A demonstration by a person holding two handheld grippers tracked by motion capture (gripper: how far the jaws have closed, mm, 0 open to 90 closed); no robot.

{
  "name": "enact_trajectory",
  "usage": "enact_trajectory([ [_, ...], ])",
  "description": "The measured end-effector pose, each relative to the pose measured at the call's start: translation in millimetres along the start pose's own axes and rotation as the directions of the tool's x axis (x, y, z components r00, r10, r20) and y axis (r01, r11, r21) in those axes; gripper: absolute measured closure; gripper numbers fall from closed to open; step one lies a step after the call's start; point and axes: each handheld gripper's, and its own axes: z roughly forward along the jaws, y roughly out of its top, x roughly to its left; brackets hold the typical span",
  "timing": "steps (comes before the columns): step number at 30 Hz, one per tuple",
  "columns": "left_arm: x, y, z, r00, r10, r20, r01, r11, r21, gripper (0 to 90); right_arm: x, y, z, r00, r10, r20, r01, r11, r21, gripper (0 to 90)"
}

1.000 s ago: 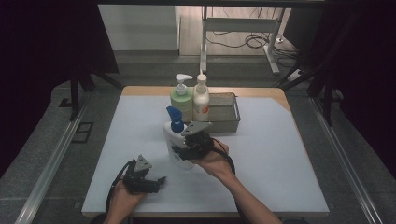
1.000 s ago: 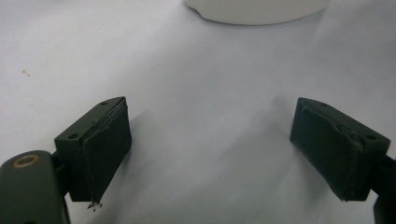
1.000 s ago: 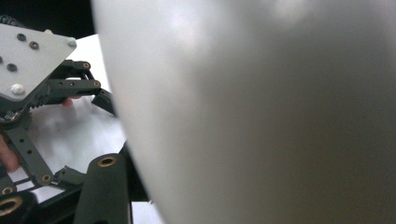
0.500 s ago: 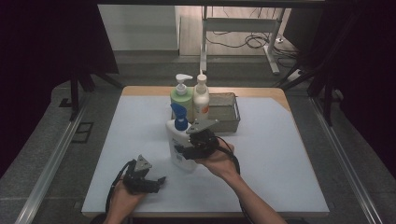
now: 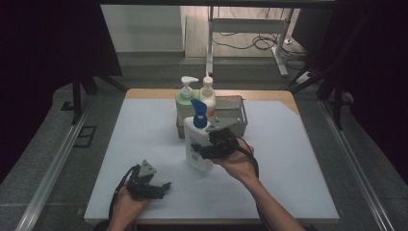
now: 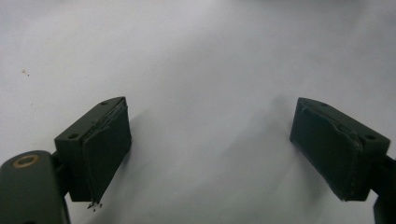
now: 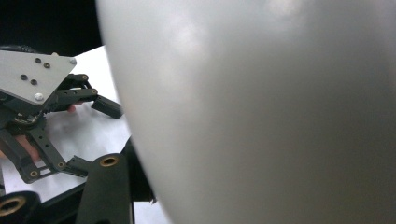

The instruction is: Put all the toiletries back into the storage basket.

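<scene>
Low at the frame's left, the left gripper (image 5: 161,186) rests on the white table (image 5: 298,163) with jaws wide, nothing between them. Near centre, the right gripper (image 5: 198,149) clamps the blue-capped white bottle (image 5: 196,144), before the metal tray (image 5: 238,115).

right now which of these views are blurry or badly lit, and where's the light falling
High view: sharp, light pooled on the white table top, surroundings nearly black. Right gripper view: the white plastic bottle with a blue cap sits too close, an out-of-focus grey blur with soft highlights at the top. Left gripper view: the open left gripper is fairly crisp, casting soft shadows on the sheet.
</scene>
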Motion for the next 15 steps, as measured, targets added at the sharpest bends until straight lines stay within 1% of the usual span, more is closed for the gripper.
enact_trajectory([
  [9,0.0,0.0,0.0,1.0,0.0,0.0,0.0,1.0,0.0,12.2,-13.1,0.3,-17.9,0.9993,0.022,0.03,-0.021,0.9996,-0.019,41.5],
  [15,0.0,0.0,0.0,1.0,0.001,0.0,-0.001,1.0,0.0,12.2,-25.3,-0.4,-31.1,0.9972,0.042,0.061,-0.041,0.9989,-0.024,41.6],
])
